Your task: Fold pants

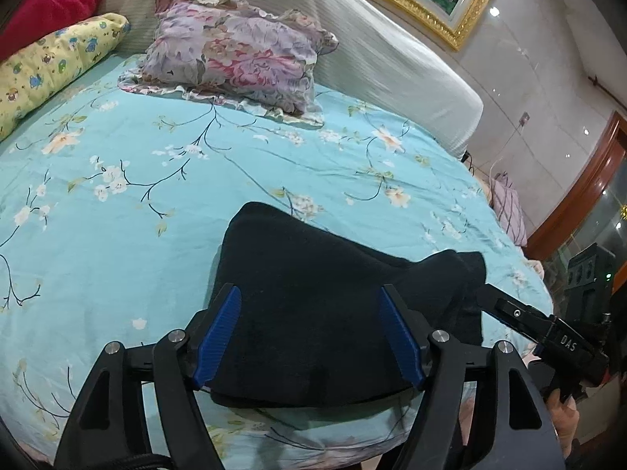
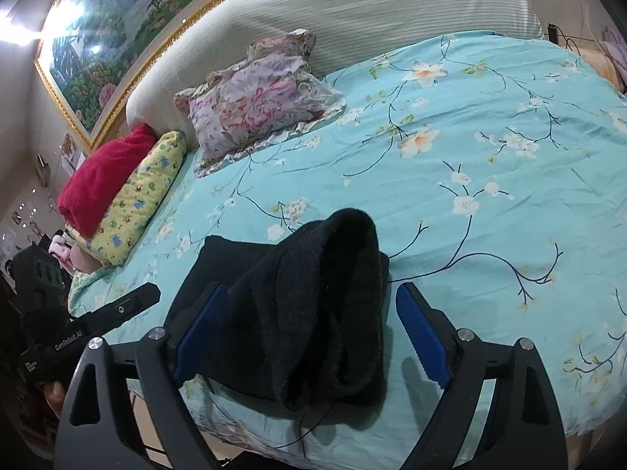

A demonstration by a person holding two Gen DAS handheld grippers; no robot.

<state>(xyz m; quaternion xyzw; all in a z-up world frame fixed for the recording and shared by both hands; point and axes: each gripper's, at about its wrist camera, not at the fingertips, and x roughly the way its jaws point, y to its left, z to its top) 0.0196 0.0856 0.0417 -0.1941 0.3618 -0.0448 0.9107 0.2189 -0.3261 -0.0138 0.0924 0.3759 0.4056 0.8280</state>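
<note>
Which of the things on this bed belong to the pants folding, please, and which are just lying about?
Job: folded black fleece pants; left gripper; right gripper.
Lying about: purple floral pillow; yellow cartoon-print pillow; red plush blanket.

Black pants (image 1: 313, 305), folded, on bed edge

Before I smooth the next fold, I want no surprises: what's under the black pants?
The turquoise floral sheet shows all around the black pants. Whatever lies directly beneath them is covered.
</note>
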